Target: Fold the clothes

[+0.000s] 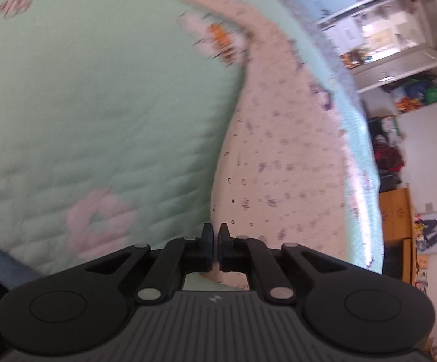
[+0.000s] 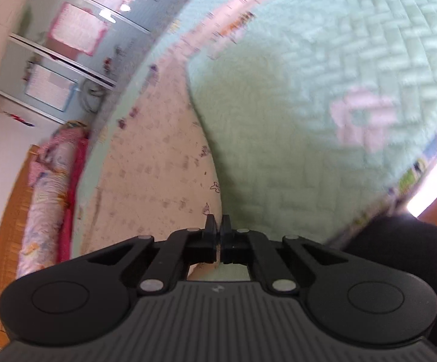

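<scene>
In the left wrist view the left gripper [image 1: 215, 229] sits at the bottom centre, its black fingers drawn almost together with only a thin slit between them. Whether cloth is pinched in that slit cannot be told. A mint-green quilted cloth [image 1: 97, 105] fills the left and centre of the frame, its edge running from upper centre down to the fingertips. A pale pink flower patch [image 1: 97, 226] shows on it at lower left, and an orange and white print [image 1: 218, 39] near the top. To the right of the edge lies a cream bedsheet [image 1: 278, 166] dotted with small dark figures, bordered by a light green strip. Along the right edge stand white shelves [image 1: 399, 60] with coloured items, and a wooden cabinet [image 1: 396, 217] lower down.

In the right wrist view the right gripper [image 2: 217, 223] is likewise at bottom centre, jaws nearly touching, and what they hold, if anything, is unclear. The same green cloth [image 2: 308, 120] covers the right half of the frame, its edge meeting the fingertips; the cream sheet [image 2: 158, 166] lies to the left. A pink and floral rolled bedding [image 2: 52, 196] rests on a wooden surface [image 2: 7, 226] at the left edge. Blue wall panels [image 2: 67, 45] with posters fill the upper left. A dark shape [image 2: 399, 256] crowds the lower right corner. Both views are blurred.
</scene>
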The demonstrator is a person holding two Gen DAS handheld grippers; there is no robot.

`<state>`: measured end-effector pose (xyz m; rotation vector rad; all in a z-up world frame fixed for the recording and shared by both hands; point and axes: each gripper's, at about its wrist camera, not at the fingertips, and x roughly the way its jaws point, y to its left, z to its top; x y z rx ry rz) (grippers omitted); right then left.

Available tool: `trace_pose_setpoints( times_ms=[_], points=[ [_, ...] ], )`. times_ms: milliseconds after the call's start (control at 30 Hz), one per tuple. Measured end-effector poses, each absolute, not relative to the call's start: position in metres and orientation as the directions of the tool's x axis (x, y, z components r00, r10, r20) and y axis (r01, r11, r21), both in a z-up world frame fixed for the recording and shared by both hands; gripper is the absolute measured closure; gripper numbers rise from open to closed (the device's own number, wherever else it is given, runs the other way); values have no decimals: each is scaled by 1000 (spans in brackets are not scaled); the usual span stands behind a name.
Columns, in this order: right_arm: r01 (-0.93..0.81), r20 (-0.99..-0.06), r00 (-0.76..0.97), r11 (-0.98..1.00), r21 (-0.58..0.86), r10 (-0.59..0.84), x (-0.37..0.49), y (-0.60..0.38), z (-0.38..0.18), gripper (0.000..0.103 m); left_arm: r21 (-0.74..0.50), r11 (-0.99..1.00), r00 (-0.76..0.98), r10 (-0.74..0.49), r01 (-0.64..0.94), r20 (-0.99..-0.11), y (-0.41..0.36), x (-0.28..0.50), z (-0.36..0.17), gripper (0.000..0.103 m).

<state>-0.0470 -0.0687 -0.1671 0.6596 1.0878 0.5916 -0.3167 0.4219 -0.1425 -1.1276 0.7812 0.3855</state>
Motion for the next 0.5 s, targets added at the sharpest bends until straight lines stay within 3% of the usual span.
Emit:
trace_pose_setpoints(
  times_ms=[267,333,500],
  points=[
    [-73,-632,341,690,721,696,-52,-72,-175,100,-675,370,690,-113,-639,-715,424,-331,-149,95],
    [-59,-631,344,687,725,695,-50,-74,-176,94,-667,367,685,-102,-649,-722,426,-336,-148,93],
    [-42,-644,383,709,704,662,-55,-87,-172,92,-651,361,678,-68,-668,-732,426,-355,-145,92]
  ],
)
